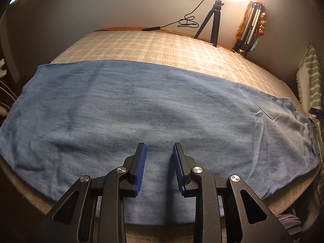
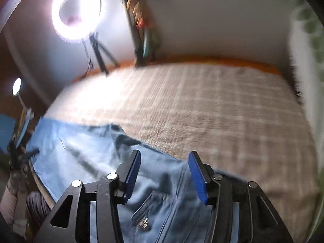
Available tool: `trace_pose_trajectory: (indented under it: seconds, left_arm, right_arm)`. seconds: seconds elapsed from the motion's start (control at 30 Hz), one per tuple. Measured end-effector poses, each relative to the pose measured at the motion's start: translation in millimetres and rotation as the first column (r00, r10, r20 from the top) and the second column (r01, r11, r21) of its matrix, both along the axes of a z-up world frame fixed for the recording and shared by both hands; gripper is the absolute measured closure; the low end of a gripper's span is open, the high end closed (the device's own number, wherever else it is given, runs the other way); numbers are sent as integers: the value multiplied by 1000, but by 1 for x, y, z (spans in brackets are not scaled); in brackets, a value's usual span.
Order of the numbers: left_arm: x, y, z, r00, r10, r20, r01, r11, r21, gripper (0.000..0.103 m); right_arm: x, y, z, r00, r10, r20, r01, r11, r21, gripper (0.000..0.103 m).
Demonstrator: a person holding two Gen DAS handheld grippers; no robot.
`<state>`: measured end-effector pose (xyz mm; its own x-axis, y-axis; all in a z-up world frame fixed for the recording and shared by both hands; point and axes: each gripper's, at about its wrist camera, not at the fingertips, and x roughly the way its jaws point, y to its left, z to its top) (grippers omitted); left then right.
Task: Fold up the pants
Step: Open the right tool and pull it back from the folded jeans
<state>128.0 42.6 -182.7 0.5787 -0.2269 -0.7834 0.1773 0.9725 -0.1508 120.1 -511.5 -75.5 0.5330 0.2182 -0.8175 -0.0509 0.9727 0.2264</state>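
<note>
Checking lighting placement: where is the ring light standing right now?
The ring light stands on a small tripod at the bed's far edge against the wall, upper left in the right wrist view, beside a leaning folded tripod.

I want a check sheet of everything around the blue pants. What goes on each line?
Surface: checked beige blanket, mostly bare behind the pants.
Job's things: blue pants spread flat across the blanket; the waist end with a metal button lies under the right gripper.
Clutter: folded tripod leaning on the wall.
Grippers: left gripper open over the pants, nothing between the pads; right gripper open over the waist, holding nothing.
Cables: black cable from the ring light; white cables at the left edge.
Surroundings: plain wall, green patterned cloth.
</note>
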Motion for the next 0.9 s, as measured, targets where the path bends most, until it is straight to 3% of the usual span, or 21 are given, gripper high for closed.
trace_pose_trajectory:
  seconds: [0.2,0.33,0.37,0.4,0.47,0.5,0.6,0.7,0.8,0.9]
  left_arm:
    - [1,-2,-1,1000,6,19,-6,1000,17,77]
    - [1,0,-1,1000,13,21,-13,1000,6,77]
    - [1,0,-1,1000,12,22,-13,1000,10,77]
    - [2,-1,-1,1000,11,22,-11,1000,17,77]
    - [2,-3,-1,1000,11,24,-11,1000,28,77]
    - [1,-3,-1,1000,10,26,-11,999,33,77]
    - [1,-4,-1,999,11,33,-12,999,35,77]
    - [-1,-3,-2,999,14,41,-15,999,30,77]
    - [-1,-2,-2,999,12,42,-13,999,31,77]
    - [-1,-2,-2,999,11,47,-12,999,37,77]
  right_arm:
    - [33,24,-25,985,169,-46,-169,986,-2,43]
    - [44,41,-46,966,240,-100,-245,969,-38,44]
    - [45,46,-50,957,265,-118,-272,962,-39,49]
    - [44,51,-53,951,281,-127,-289,956,-51,64]
    - [39,59,-53,948,294,-124,-305,948,-88,74]
    - [36,63,-49,948,298,-116,-309,946,-96,85]
    - [30,64,-39,965,249,-80,-259,953,-155,95]
    - [34,65,-47,967,224,-118,-244,951,-189,92]
    - [40,71,-41,980,171,-105,-194,937,-291,55]
    - [35,79,-16,980,201,12,-193,954,-229,58]
